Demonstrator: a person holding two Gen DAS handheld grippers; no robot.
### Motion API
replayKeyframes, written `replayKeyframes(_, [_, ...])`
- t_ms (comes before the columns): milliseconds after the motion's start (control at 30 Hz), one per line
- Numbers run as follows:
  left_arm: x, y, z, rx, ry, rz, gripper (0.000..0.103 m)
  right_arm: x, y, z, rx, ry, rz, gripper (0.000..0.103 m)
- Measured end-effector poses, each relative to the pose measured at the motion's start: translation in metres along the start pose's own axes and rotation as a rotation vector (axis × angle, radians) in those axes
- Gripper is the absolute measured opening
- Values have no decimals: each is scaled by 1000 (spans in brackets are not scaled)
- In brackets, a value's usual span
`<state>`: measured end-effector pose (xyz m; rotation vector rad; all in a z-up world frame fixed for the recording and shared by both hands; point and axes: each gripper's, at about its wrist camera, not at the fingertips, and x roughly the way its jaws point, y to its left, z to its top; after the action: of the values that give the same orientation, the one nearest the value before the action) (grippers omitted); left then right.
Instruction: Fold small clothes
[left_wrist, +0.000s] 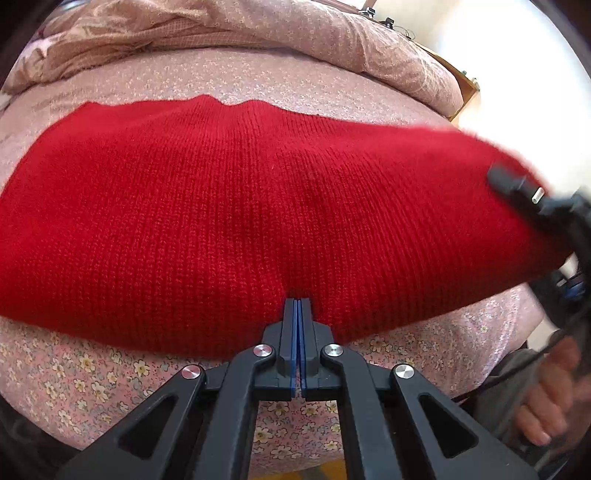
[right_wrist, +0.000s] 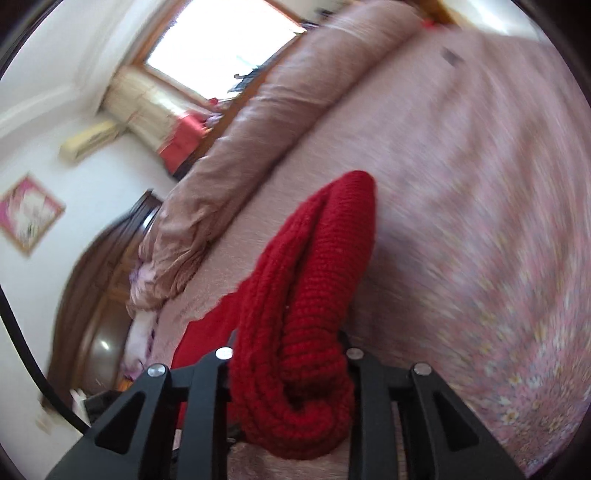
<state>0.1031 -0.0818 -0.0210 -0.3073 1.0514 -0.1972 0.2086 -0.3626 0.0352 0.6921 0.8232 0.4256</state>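
Right claw (right_wrist: 291, 354) tilted, gripping red knit (right_wrist: 317, 280)

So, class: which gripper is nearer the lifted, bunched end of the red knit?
Right. The right gripper clamps that end of the red knit; the left gripper pinches its near edge mid-length.

Home bedroom — floral-sheeted bed (left_wrist: 110, 376), quilt (right_wrist: 236, 147)

The left wrist camera looks steeply down along its gripper (left_wrist: 297, 306) onto the bed (left_wrist: 92, 369), very near the red knit (left_wrist: 240, 206). The right wrist camera sits rolled, facing across the bed (right_wrist: 480, 221) toward a far window (right_wrist: 221, 40), knit (right_wrist: 314, 295) close before its lens. Both share knit and bed
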Motion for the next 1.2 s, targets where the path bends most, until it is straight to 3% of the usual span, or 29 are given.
replayKeyframes(200, [2, 21, 2, -96, -7, -130, 0, 29, 127, -9, -316, 11, -67, 24])
replayKeyframes(267, [5, 45, 0, -191, -24, -252, 0, 54, 167, -28, -415, 43, -104, 24])
replayKeyframes(333, [13, 77, -5, -328, -29, -463, 0, 79, 200, -49, -531, 83, -158, 24])
replayKeyframes(433, [14, 94, -10, -371, -21, -565, 0, 104, 207, -64, -523, 153, -152, 24])
replayKeyframes(533, [-8, 101, -11, -408, -13, -542, 0, 107, 197, -62, -469, 171, -157, 24])
replayKeyframes(700, [-79, 145, -11, -434, -132, -536, 0, 100, 213, -56, -438, 122, -177, 24])
replayKeyframes(900, [-114, 234, -23, -577, -223, -389, 0, 106, 240, -62, -243, -28, -149, 24])
replayKeyframes(1000, [-112, 259, -38, -663, -226, -368, 0, 130, 266, -88, -346, -56, -190, 25])
replayKeyframes(1167, [-114, 268, -46, -651, -214, -341, 0, 209, 278, -169, -633, 162, -315, 27])
replayKeyframes(1200, [-109, 262, -40, -639, -212, -334, 0, 209, 277, -178, -659, 139, -318, 27])
